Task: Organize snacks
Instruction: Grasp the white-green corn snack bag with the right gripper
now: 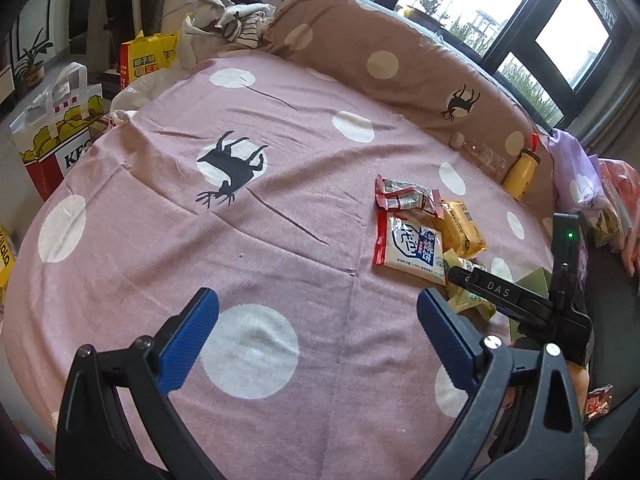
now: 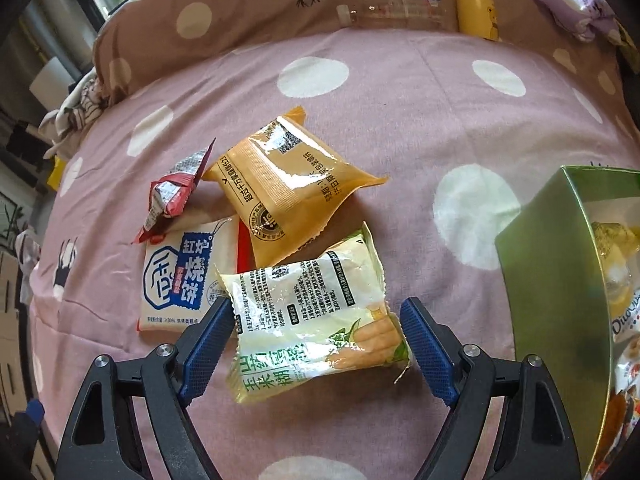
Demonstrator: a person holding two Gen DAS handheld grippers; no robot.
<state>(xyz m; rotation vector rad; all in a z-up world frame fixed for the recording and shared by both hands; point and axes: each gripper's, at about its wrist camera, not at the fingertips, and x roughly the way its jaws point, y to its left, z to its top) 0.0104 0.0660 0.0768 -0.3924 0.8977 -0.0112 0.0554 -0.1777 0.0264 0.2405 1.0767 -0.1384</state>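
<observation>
Several snack packets lie close together on the pink dotted bedsheet (image 2: 400, 100). They include an orange one (image 2: 288, 188), a white-and-blue one (image 2: 180, 280), a crumpled red one (image 2: 172, 192) and a pale yellow-green one (image 2: 316, 320). My right gripper (image 2: 318, 308) points down over the yellow-green packet, which lies between its blue pads. The left pad is at the packet's edge and the right pad stands clear of it, so the gripper is open. My left gripper (image 1: 318, 300) hovers open over bare sheet, left of the same packets (image 1: 412, 248), with nothing between its fingers.
A green box (image 2: 552, 280) with wrapped snacks inside stands right of the packets. A yellow bottle (image 2: 476, 4) and a clear bottle (image 2: 392, 12) lie against the brown pillow (image 1: 380, 60). A KFC bag (image 1: 60, 136) and a yellow-red bag (image 1: 148, 56) stand beyond the bed's left edge.
</observation>
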